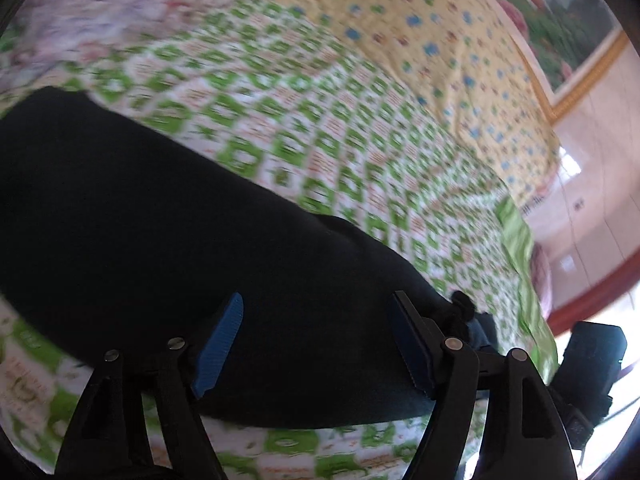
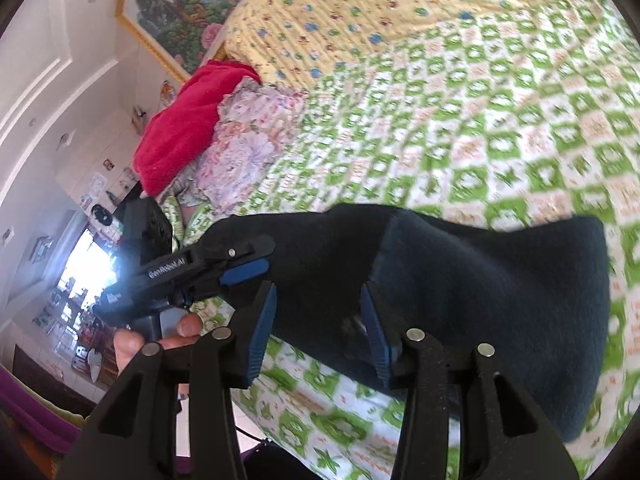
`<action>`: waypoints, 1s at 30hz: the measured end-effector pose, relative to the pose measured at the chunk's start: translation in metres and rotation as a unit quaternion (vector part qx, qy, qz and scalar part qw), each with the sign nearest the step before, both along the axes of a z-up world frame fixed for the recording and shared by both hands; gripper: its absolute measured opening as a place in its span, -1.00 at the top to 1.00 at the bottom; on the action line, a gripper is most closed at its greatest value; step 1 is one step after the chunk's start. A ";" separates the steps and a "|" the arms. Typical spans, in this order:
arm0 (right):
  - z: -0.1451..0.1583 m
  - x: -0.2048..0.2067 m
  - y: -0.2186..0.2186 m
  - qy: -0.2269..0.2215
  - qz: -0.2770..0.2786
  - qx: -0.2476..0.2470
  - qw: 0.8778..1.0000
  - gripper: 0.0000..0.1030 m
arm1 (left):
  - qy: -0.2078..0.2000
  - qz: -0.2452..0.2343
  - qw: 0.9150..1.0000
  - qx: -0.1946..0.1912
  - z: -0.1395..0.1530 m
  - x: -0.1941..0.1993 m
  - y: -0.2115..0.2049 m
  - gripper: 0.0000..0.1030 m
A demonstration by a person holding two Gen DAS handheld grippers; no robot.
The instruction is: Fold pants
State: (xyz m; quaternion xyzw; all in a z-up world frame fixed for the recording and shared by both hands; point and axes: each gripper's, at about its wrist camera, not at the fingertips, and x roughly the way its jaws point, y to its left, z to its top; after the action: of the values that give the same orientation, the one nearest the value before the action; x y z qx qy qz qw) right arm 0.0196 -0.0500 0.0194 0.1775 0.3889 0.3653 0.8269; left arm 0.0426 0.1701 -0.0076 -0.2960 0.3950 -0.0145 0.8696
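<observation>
The dark pants point(image 1: 168, 240) lie folded on the bed's green-checked quilt point(image 1: 320, 112), near its near edge. The left claw point(image 1: 316, 340) stands spread wide over the cloth, its blue pads point(image 1: 220, 348) apart and nothing pinched between them. The right claw point(image 2: 320, 330) is likewise spread over the pants point(image 2: 500, 300), with dark fabric lying between its fingers; whether a pad touches the cloth I cannot tell. Only the right view shows the left claw point(image 2: 244, 268) from outside, with the hand point(image 2: 160, 338) under it at the pants' left end, plus a red cloth point(image 2: 188, 120) and a floral blanket point(image 2: 244, 148) at far left. Both views catch the yellow quilt point(image 1: 420, 28) and framed picture point(image 2: 180, 4) beyond
</observation>
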 end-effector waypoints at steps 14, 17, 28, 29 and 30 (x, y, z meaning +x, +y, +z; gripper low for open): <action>0.015 0.035 0.070 -0.021 0.094 -0.010 0.995 -0.02 | 0.012 0.138 0.989 0.054 0.012 -0.074 0.074 -0.56; 0.018 0.043 0.090 -0.026 0.122 -0.016 0.992 -0.02 | 0.010 0.161 0.985 0.055 0.012 -0.083 0.087 -0.57; 0.019 0.089 0.170 -0.010 0.213 -0.051 0.976 -0.03 | 0.029 0.223 0.974 0.015 -0.002 -0.086 0.121 -0.57; 0.018 0.093 0.178 -0.004 0.227 -0.056 0.972 -0.03 | 0.028 0.225 0.974 0.010 -0.004 -0.084 0.122 -0.57; 0.016 0.099 0.188 0.003 0.239 -0.062 0.969 -0.03 | 0.028 0.226 0.974 0.005 -0.005 -0.083 0.125 -0.57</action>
State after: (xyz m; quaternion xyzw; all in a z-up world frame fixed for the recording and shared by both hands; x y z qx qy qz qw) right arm 0.1184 0.1380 0.0353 0.0289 0.4439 0.5275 0.7238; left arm -0.0399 0.2949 -0.0126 -0.3737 0.3418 0.1929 0.8404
